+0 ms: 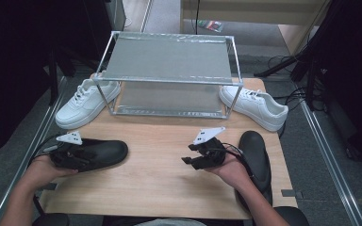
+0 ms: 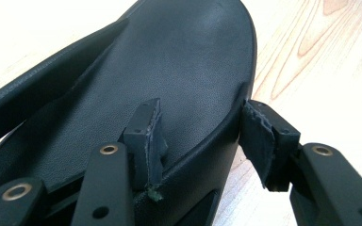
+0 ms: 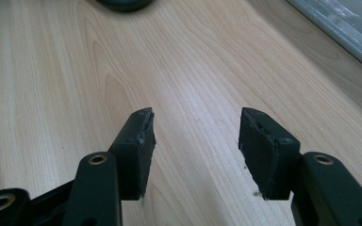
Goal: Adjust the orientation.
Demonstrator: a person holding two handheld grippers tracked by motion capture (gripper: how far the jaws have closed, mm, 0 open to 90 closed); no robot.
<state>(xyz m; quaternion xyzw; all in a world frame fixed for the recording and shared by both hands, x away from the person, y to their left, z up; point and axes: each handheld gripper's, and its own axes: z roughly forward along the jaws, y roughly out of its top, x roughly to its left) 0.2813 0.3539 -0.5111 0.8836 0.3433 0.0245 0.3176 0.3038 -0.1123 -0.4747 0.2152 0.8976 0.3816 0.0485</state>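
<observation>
Left hand-held gripper (image 2: 200,141) straddles the black shoe's (image 2: 169,70) edge, jaws loosened, one pad inside; right hand-held gripper (image 3: 195,146) hovers released above the tabletop (image 3: 52,94).

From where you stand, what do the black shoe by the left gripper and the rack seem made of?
Black shoe: likely leather or imitation leather, matte, with a fine pebbled grain and a stitched edge. Rack: apparently metal, with a shiny silver frame and dull grey shelves that could be mesh or sheet.
</observation>
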